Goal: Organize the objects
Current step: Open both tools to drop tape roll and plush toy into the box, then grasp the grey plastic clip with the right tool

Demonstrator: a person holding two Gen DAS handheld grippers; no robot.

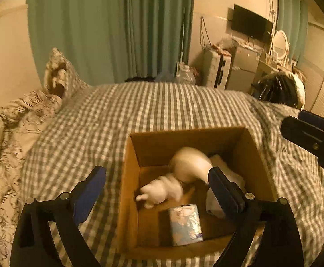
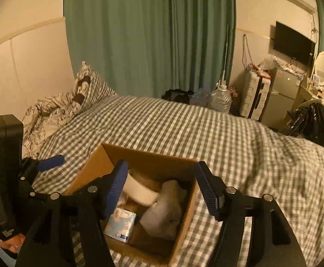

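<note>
An open cardboard box (image 1: 130, 184) sits on the checked bed. Inside lie a white plush toy (image 1: 159, 191), blurred, a cream rounded object (image 1: 189, 163), a blue-and-white tissue pack (image 1: 186, 227) and white cloth (image 1: 226, 173). My left gripper (image 1: 157, 191) is open and empty over the box's near left side. My right gripper (image 2: 159, 189) is open and empty above the box (image 2: 90, 164); the tissue pack (image 2: 122, 224), the cloth (image 2: 164, 211) and the cream object (image 2: 139, 191) show between its fingers. The right gripper's body shows at the right edge of the left view (image 1: 313, 138).
The grey checked bedspread (image 1: 162, 106) covers the bed. Pillows (image 1: 57, 77) lie at the far left by the wall. Green curtains (image 1: 108, 26) hang behind. A suitcase (image 2: 255, 98), a small fridge (image 2: 282, 93), a water jug (image 2: 221, 99) and a dark bag (image 2: 313, 122) stand beyond the bed.
</note>
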